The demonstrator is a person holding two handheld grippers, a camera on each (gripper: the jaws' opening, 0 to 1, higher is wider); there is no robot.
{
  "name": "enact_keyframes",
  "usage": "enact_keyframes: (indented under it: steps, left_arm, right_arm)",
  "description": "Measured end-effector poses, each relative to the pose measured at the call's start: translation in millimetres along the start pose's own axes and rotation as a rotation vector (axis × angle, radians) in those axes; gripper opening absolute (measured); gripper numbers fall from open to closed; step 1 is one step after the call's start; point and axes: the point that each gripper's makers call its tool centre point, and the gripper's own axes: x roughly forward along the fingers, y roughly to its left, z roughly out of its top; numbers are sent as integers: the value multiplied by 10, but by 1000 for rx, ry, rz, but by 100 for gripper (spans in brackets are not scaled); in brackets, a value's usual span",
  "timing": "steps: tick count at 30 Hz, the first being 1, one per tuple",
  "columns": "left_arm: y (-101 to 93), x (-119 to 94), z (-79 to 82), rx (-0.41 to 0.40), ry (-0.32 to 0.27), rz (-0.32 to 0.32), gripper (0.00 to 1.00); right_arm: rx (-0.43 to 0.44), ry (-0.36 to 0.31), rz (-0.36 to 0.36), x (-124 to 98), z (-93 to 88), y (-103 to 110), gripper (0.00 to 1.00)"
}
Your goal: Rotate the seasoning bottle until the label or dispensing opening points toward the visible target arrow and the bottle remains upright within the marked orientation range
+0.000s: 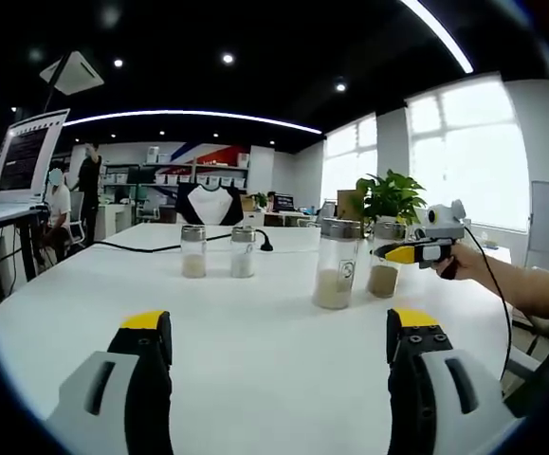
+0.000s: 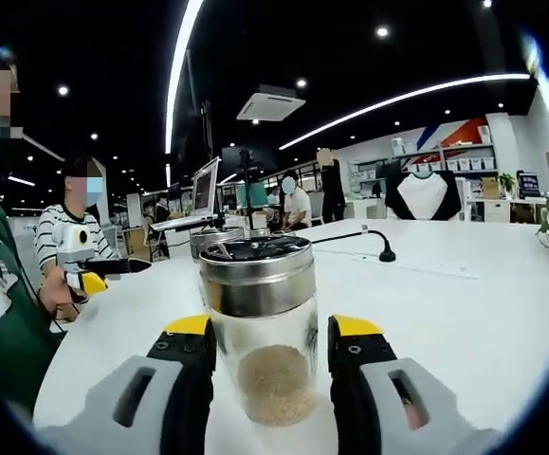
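**Right gripper brackets the bottle, turn not yet begun**

On the white table (image 1: 255,313) stand four clear glass seasoning bottles with brushed metal caps. The one in hand is the rightmost in the left gripper view, a clear glass bottle with a metal shaker lid and a layer of tan granules at its bottom (image 2: 263,327). It stands upright, with the right gripper (image 2: 269,346) set around it: one yellow-tipped grey jaw on each side of the glass, close against it. Whether the pads actually press the glass cannot be told, since a thin sliver seems to show on either side. In the left gripper view the same tool (image 1: 399,252) reaches in from the right, held by a person's hand (image 1: 464,261), its tip at that bottle (image 1: 384,258).

The left gripper (image 1: 279,341) hangs back over bare tabletop with its jaws spread wide and nothing between them. The taller labelled jar (image 1: 336,263) and the pair of small shakers (image 1: 217,251) stand well beyond it.

No target arrow or marked range can be made out on the table, and no label shows on the bracketed bottle. The step appears to be the grasp just before turning. The next move calls for a firm, level squeeze, then a twist about the bottle's own vertical axis without tipping it.
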Motion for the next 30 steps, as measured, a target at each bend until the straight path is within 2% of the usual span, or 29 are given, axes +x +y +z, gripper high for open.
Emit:
enact_keyframes:
  steps: [17, 30]
  left_arm:
    - [15, -2, 13, -1, -5, 5, 99]
    - [15, -1, 20, -1, -6, 5, 99]
  right_arm:
    - [-32, 2, 8, 5, -6, -4, 40]
    - [-48, 21, -12, 10, -13, -12, 40]
